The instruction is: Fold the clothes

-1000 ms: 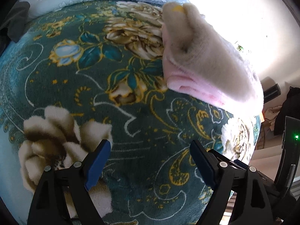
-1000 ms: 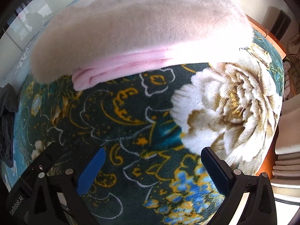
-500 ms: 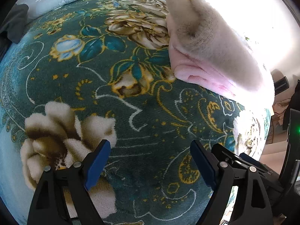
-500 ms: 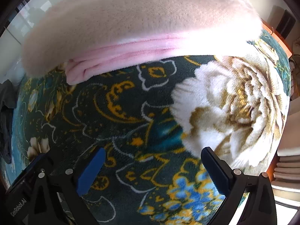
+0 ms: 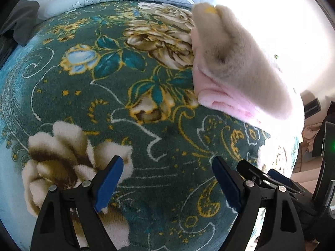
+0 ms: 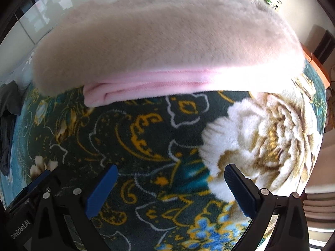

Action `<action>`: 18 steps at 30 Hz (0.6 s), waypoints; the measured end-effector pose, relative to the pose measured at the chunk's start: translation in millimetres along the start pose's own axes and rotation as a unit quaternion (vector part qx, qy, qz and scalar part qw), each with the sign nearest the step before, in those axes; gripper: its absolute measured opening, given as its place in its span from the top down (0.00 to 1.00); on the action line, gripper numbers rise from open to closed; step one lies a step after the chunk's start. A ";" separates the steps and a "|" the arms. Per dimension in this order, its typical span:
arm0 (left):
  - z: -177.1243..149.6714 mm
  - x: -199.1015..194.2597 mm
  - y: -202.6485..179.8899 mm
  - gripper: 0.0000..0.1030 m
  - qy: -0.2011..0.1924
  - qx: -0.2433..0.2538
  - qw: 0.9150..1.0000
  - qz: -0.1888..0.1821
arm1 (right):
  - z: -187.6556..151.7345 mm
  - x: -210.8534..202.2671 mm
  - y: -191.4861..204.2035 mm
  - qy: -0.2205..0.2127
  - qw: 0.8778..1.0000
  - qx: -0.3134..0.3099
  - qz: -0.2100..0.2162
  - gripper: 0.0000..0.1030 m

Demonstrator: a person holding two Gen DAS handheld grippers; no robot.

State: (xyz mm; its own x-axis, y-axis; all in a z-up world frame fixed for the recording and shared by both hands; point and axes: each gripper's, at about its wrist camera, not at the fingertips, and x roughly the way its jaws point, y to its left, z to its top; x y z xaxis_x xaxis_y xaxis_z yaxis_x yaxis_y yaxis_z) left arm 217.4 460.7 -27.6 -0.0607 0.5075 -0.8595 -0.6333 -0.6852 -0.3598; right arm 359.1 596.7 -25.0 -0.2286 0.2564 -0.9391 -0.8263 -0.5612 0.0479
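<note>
Beyond the fingers (image 5: 108,185) in the left wrist view, the far end of the folded plush garment (image 5: 236,67) dissolves into window glare, so its edge there cannot be made out. In the right wrist view the garment (image 6: 163,39) hides the floral blanket (image 6: 146,138) behind it. A dark cloth (image 6: 8,113) left of the fingers (image 6: 102,190) is cut off by the picture's edge.

The left wrist camera looks steeply down along its fingers (image 5: 227,185) at the floral blanket (image 5: 146,125), close above it; the folded fleece garment (image 5: 236,67) lies up and to the right, seen end-on. The right wrist camera also tilts steeply down, nearer the garment (image 6: 167,41), facing its long folded edge across the upper frame. Both views share the garment, the blanket's flowers and a dark cloth (image 6: 8,108) at the left edge.
</note>
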 end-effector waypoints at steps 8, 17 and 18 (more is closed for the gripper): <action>6.1 -4.6 14.9 0.15 -0.022 -0.028 0.999 -0.006 | 21.4 0.0 40.3 -0.015 1.000 -0.024 -0.006 0.00; 17.5 0.4 21.0 0.15 -0.037 -0.065 0.997 -0.023 | 39.9 -21.0 65.2 -0.028 0.999 -0.043 -0.014 0.00; 18.2 0.6 22.3 0.15 -0.038 -0.068 0.997 -0.025 | 41.9 -21.0 67.0 -0.030 0.998 -0.045 -0.015 0.00</action>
State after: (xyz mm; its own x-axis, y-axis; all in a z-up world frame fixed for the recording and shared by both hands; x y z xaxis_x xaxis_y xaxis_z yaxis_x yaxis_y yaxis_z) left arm 189.2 455.2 -29.5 -0.0921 0.5777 -0.8110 -0.5263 -0.7197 -0.4529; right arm 286.9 586.7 12.1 -0.2376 0.3195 -0.9173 -0.7841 -0.6205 -0.0130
